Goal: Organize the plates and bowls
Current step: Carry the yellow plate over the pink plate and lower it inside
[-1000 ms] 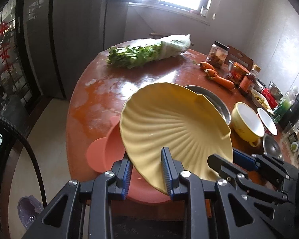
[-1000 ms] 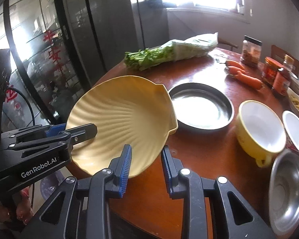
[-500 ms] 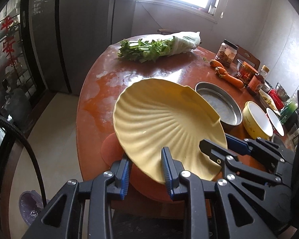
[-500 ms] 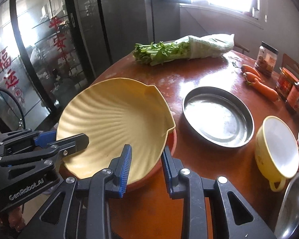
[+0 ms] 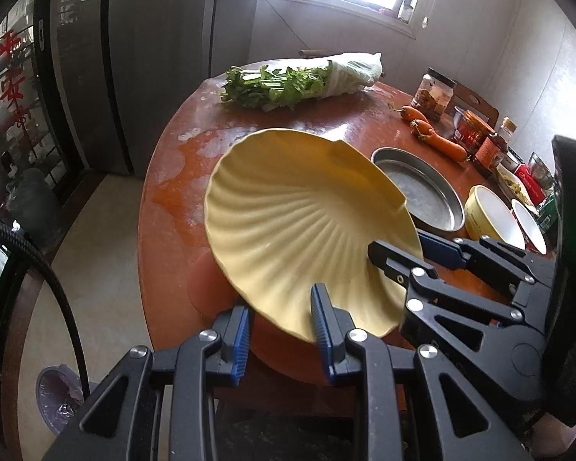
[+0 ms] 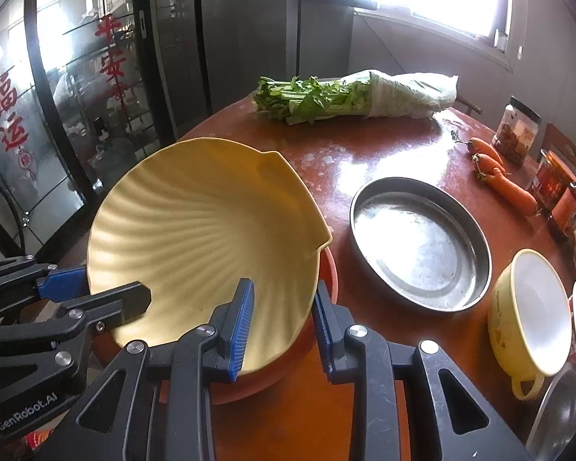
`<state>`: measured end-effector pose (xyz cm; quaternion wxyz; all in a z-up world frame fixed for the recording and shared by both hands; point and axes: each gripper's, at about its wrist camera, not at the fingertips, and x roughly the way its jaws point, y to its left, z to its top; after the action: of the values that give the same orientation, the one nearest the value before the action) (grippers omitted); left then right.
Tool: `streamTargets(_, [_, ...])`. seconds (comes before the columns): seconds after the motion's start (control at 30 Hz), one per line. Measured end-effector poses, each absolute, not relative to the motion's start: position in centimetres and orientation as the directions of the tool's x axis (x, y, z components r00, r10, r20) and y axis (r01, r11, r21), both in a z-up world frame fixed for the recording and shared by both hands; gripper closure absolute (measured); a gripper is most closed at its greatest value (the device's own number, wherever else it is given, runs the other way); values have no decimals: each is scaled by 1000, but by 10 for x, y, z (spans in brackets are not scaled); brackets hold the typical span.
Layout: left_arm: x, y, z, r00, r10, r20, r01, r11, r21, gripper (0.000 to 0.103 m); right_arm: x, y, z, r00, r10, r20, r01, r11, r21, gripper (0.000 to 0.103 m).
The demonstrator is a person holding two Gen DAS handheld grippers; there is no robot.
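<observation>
Steel bowl (image 6: 556, 415): right wrist view only

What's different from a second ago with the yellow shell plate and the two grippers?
The yellow shell plate has come lower over the red plate at the table edge, still tilted. The right hand-held gripper, whose jaws were off the rim before, now straddles the near edge. The left hand-held gripper keeps its clamp on the rim. The metal pan, yellow bowl, carrots and greens stayed put.

Bagged greens (image 6: 349, 98), carrots (image 6: 499, 176) and jars (image 6: 518, 130) on the round table (image 6: 364, 153).
</observation>
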<state>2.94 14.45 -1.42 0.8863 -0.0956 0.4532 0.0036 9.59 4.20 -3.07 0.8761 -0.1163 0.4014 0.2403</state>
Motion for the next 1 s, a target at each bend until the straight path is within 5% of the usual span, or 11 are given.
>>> streamTargets(1.0, [14,131,-10,588,-137,-797,-4,985,-173,72,96,41,-33,573,278,-771,-524,848,-83,66])
